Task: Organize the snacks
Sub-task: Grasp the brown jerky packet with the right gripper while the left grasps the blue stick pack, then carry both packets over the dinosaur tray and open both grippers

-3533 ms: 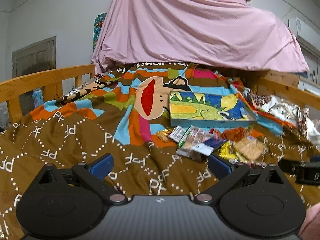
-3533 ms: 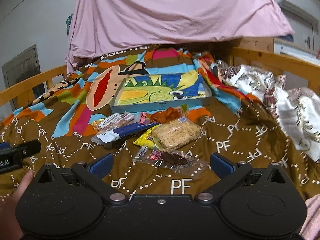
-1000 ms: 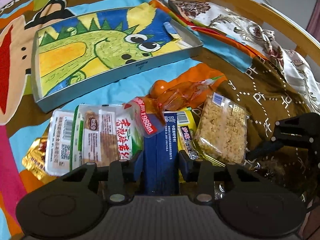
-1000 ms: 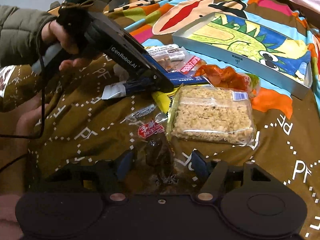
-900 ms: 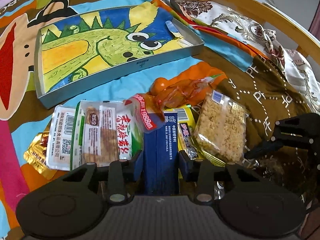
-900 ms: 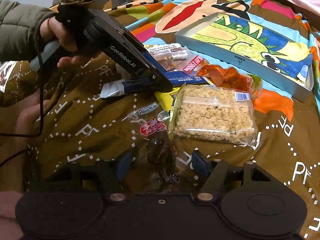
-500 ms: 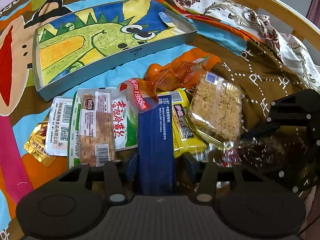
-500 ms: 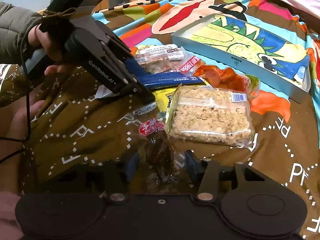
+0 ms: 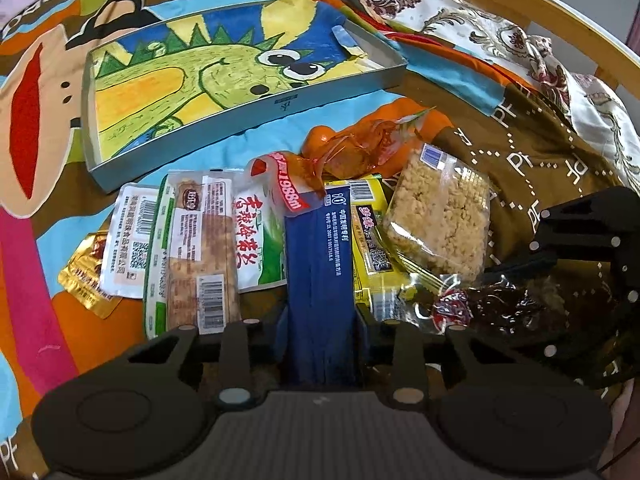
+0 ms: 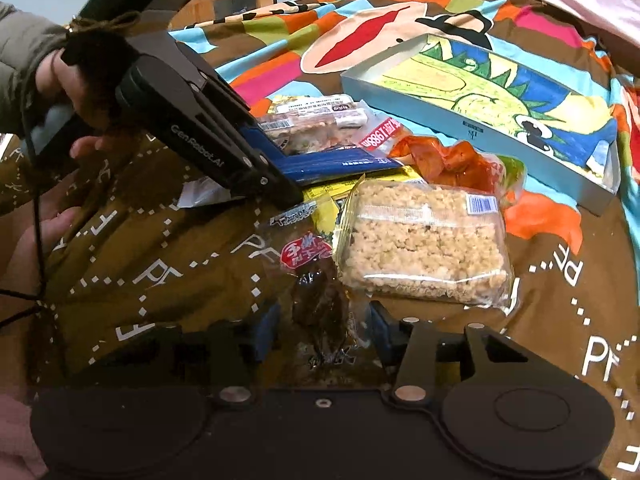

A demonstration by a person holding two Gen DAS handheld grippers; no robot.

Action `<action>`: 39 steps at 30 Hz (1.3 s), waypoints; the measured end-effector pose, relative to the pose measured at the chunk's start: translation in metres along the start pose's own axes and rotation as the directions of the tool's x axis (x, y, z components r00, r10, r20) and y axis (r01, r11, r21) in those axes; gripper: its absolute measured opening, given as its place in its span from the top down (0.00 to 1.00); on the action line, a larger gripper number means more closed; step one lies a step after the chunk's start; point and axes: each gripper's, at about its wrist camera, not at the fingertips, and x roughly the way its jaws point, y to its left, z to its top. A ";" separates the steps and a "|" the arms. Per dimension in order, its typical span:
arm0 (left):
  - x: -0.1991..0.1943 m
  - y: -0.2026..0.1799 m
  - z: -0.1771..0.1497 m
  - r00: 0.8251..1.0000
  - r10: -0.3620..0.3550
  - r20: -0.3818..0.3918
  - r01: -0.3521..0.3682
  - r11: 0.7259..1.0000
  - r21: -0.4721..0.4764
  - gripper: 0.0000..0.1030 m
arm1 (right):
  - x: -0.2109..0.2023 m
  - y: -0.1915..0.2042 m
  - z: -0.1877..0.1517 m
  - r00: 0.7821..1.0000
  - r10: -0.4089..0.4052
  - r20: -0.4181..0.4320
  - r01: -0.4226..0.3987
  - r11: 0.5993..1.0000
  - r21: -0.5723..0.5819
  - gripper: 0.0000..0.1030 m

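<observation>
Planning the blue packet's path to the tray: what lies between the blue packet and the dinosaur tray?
In the left wrist view, a red-and-white wrapper overlaps the blue packet; beyond it, bare blue blanket reaches the dinosaur tray.

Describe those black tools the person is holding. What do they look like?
Both are matte black plastic. The left gripper carries white "GenRobot.AI" lettering, silver screws, blue finger pads and a thin black cable. The hand holding it shows an olive-grey sleeve. The right gripper has two round housings and blue pads.
</observation>
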 end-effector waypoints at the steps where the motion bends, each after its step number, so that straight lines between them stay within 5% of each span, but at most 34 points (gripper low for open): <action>1: -0.003 -0.001 0.000 1.000 0.007 0.001 -0.007 1.000 -0.006 0.66 | -0.001 0.002 0.001 1.000 -0.009 0.005 0.009 1.000 -0.010 0.53; 12: -0.049 -0.024 -0.011 0.987 0.120 0.110 -0.123 0.992 0.018 0.69 | -0.029 0.026 0.006 0.974 -0.169 0.148 0.182 0.980 -0.084 0.53; 18: -0.078 -0.035 -0.004 0.962 0.166 0.217 -0.168 0.986 -0.009 0.69 | -0.043 0.025 0.013 0.930 -0.257 0.261 0.275 0.961 -0.034 0.53; 24: -0.091 -0.039 0.015 0.932 0.195 0.306 -0.191 0.981 -0.046 0.69 | -0.051 0.011 0.029 0.861 -0.358 0.361 0.351 0.932 0.087 0.53; 29: -0.094 -0.037 0.039 0.894 0.231 0.385 -0.206 0.973 -0.106 0.69 | -0.053 -0.014 0.048 0.794 -0.432 0.429 0.388 0.902 0.189 0.53; 35: -0.095 -0.024 0.087 0.817 0.303 0.491 -0.239 0.952 -0.191 0.69 | -0.045 -0.077 0.082 0.681 -0.540 0.495 0.399 0.840 0.368 0.52; 39: -0.082 -0.013 0.125 0.765 0.351 0.541 -0.265 0.936 -0.233 0.69 | -0.033 -0.121 0.099 0.643 -0.580 0.500 0.385 0.809 0.444 0.52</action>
